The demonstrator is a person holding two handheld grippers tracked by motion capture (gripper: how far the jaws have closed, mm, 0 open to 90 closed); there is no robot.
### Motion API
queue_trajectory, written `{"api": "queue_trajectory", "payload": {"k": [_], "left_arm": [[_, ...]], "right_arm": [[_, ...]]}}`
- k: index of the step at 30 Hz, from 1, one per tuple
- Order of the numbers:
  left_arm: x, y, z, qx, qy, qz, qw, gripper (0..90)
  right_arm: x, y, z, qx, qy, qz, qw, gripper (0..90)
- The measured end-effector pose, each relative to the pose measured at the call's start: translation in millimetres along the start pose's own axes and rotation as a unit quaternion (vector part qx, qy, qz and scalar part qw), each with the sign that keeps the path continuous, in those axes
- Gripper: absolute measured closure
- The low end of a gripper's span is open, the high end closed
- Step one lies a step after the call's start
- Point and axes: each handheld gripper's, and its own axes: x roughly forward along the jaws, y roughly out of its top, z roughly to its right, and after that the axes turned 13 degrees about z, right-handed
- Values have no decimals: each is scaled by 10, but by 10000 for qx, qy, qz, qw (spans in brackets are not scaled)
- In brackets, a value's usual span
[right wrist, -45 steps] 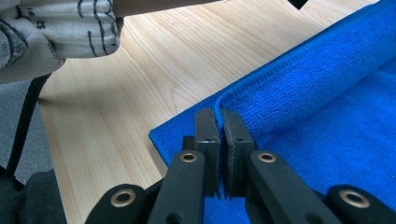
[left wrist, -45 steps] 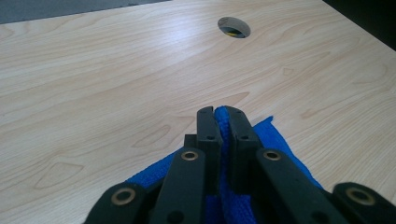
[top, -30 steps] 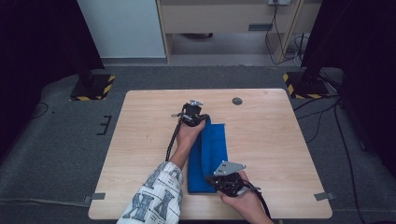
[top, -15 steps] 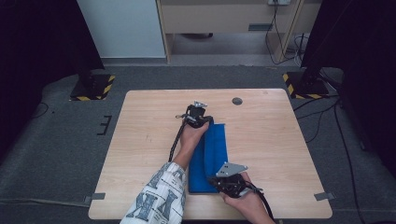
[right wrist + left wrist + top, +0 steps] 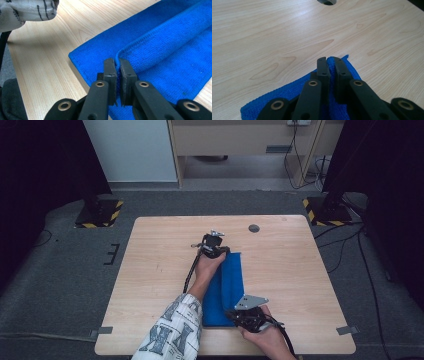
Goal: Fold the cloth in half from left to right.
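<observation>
Grippers' blue towel (image 5: 226,287), folded lengthwise

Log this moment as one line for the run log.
left tool: shut on blue cloth far corner | right tool: shut on near fold edge | cloth: on table

Both grippers' fingers (image 5: 322,66) (image 5: 109,67) pinched together.

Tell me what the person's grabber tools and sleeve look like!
Each gripper, left and right, is black, with two flat jaws joined by brass-ringed pins. A grey three-cornered plate tops the right one. Black cables trail back. The sleeve is white with dark printed letters.
</observation>
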Motion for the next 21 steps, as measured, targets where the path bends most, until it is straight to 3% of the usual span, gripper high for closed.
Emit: {"api": "queue_trajectory", "payload": {"k": [10, 16, 21], "left_arm": [[2, 0, 24, 50, -71, 61, 9999, 799], [-28, 22, 29, -1, -204, 231, 9995, 596], [-84, 65, 49, -52, -325, 357, 9988, 537]], "right_arm": [[7, -25, 20, 25, -23, -29, 10000, 847], [-4, -35, 60, 100, -122, -38, 9999, 826], [-6, -54, 79, 121, -148, -73, 9998, 823]]}}
